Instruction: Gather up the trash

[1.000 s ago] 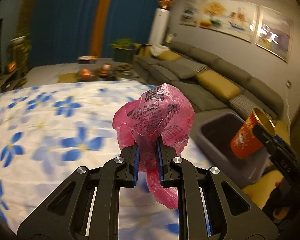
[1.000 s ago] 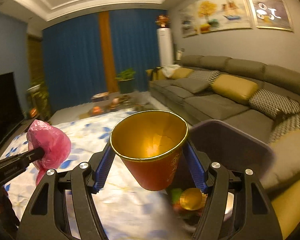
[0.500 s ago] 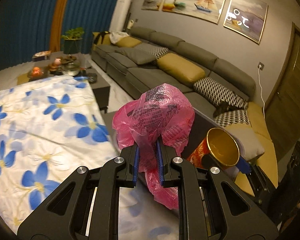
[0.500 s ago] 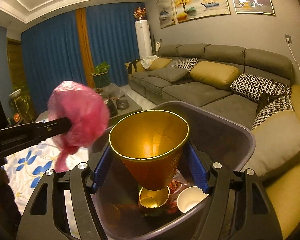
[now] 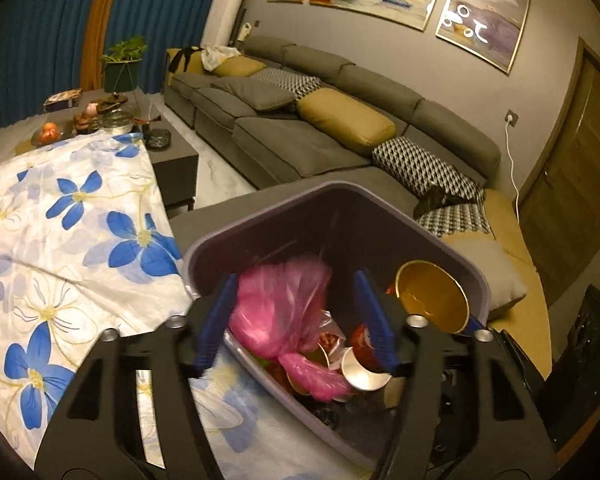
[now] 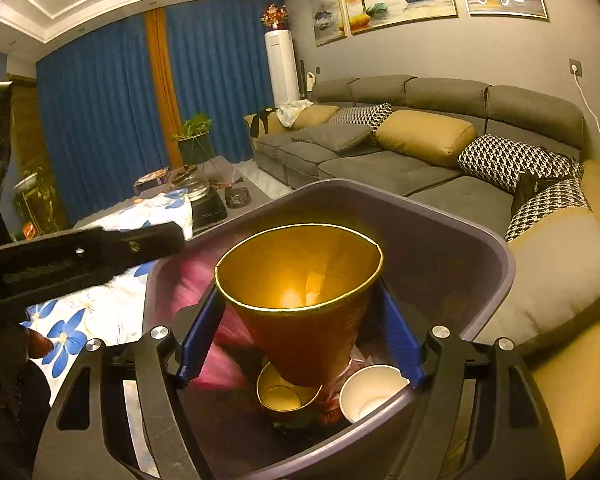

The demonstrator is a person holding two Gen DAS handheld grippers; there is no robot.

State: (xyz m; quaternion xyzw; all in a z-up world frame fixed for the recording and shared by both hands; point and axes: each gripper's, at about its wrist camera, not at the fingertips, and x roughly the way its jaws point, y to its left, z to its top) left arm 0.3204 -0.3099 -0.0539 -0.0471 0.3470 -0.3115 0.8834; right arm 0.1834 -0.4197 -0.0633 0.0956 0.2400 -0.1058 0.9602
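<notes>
Pink bag released over the bin

Your left gripper (image 5: pixel 296 320) has just spread its fingers; the pink bag (image 5: pixel 284 312), pinched a second ago, blurs loose over the bin (image 5: pixel 380 216). Your right gripper (image 6: pixel 300 334), fingers easing wider, flanks the gold-lined cup (image 6: pixel 304 300) above it.

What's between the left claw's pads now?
Left wrist view: the pink bag, blurred, untouched by the pads; jaws have just been opening over the purple bin.

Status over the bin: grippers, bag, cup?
Left gripper jaws have just sprung open, pink bag blurred between them, untouched, over the bin. Right gripper opening, pads beside the cup. Nothing in the way.
</notes>
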